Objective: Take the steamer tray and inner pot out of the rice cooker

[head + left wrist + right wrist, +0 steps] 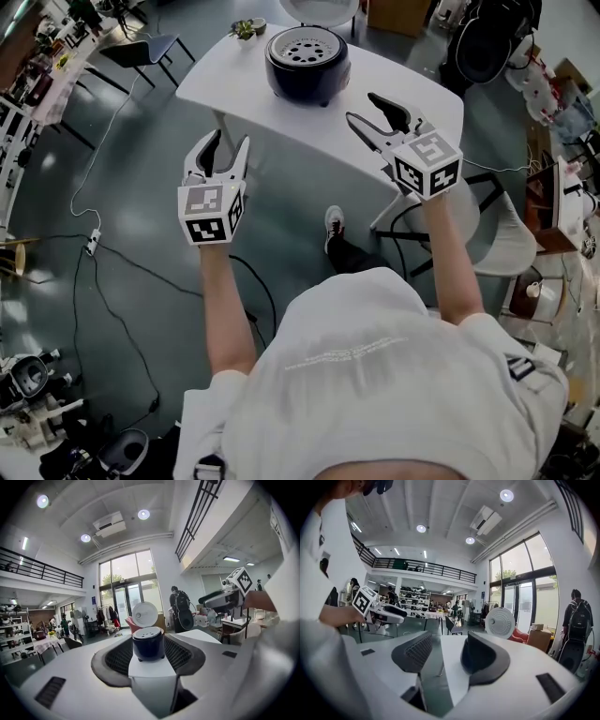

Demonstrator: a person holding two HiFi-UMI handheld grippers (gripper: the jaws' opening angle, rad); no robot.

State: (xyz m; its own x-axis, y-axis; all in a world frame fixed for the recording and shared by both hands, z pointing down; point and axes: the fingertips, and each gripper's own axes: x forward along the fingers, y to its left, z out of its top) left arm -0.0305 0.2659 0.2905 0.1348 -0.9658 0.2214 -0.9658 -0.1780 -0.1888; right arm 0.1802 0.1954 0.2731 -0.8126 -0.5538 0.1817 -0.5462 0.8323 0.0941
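My left tongs (228,146) and right tongs (364,108) both stand wide open and empty, on the near side of the rice cooker (307,66). It sits toward the far left of the tabletop (225,80), lid (319,7) up, with the perforated steamer tray (306,45) seated in its mouth. I judge the tray light and stiff, best pinched at opposite rim edges. The inner pot beneath is hidden and is probably heavier and slicker.

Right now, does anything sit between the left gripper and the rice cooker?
No. In the head view only floor and bare white table separate the left gripper from the rice cooker; the left gripper view agrees.
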